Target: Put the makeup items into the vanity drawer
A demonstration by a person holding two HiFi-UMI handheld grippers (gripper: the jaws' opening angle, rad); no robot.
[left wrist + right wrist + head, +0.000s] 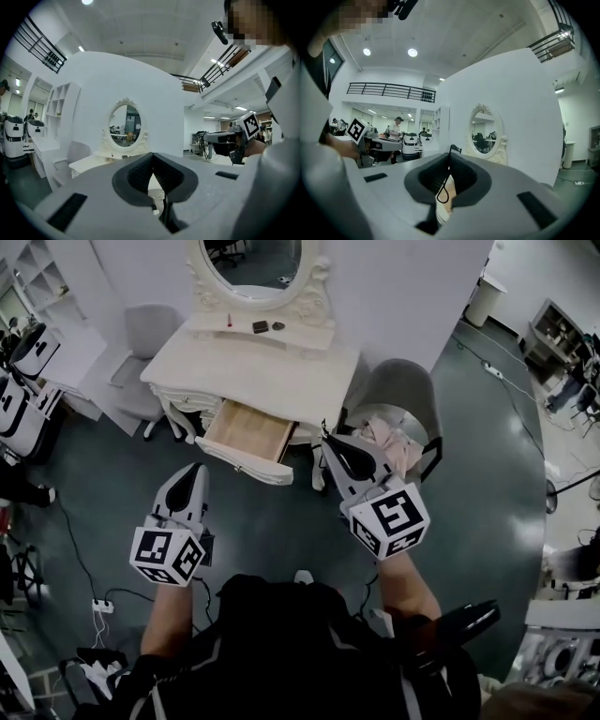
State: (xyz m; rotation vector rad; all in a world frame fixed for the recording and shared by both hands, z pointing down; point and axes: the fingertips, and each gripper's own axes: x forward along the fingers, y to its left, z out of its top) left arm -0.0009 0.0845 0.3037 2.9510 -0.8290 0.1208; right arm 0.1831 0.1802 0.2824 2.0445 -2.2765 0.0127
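A white vanity (281, 362) with an oval mirror (251, 263) stands ahead, its wooden drawer (246, 430) pulled open and empty. On the shelf under the mirror lie a red lipstick (230, 320), a dark compact (260, 326) and a small dark item (278, 325). My left gripper (195, 468) (153, 157) is shut and empty, held over the floor short of the drawer. My right gripper (328, 440) (450, 157) is shut beside the drawer's right corner. A thin black loop (443, 196) hangs at its jaw seam; I cannot tell what it is.
A grey chair (401, 381) with pale cloth (386, 439) on its seat stands right of the vanity, close to my right gripper. Another grey chair (148, 334) is at the vanity's left. A power strip (101, 606) and cables lie on the floor. White machines (28, 352) stand far left.
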